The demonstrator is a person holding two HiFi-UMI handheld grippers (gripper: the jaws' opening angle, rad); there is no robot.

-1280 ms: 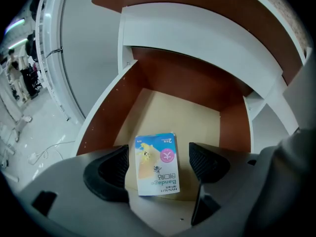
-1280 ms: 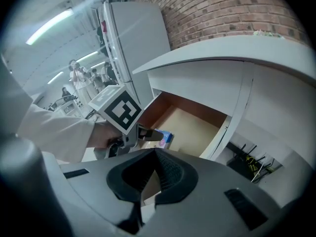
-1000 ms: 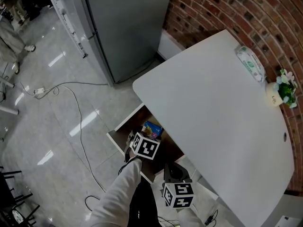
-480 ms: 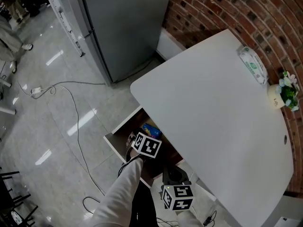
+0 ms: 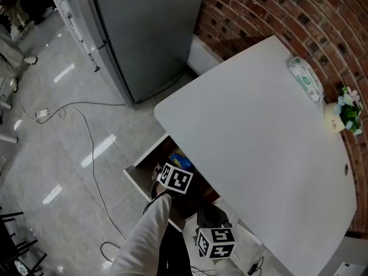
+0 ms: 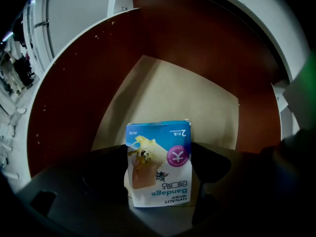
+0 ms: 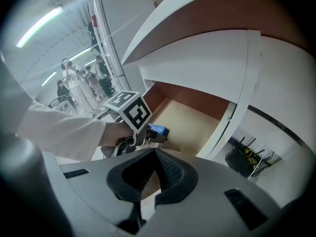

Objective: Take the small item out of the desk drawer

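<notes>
Barely anything has moved in the last second: the left gripper point(image 5: 175, 177) is still parked over the open drawer point(image 6: 168, 93), and in the head view the blue packet point(image 5: 180, 161) now sits a touch closer under the marker cube, so less of it shows. From the left gripper view you can see the jaws are clamped on that packet, one dark jaw pressing each side. It's a small blue and white bandage packet and its print reads upside down from that camera. It stands upright between the jaws with the drawer's tan bottom and reddish-brown walls behind it. Can't really tell if its lower edge is touching the drawer floor or already clear of it. The right gripper point(image 7: 156, 154) is down near the person's body, just beside the drawer's front corner, with its ribbed black pads pressed together on nothing. A white sleeve point(image 5: 144, 234) runs up to the left gripper. The drawer is pulled out from under the white desk point(image 5: 253, 125), which is bare over most of its top. A pack of wipes point(image 5: 305, 79) and a little potted plant point(image 5: 345, 111) sit at the far edge by the brick wall point(image 5: 276, 4). A tall grey fridge-looking unit point(image 5: 144, 27) stands off the desk's corner, and a cable point(image 5: 86, 131) trails across the shiny floor.
</notes>
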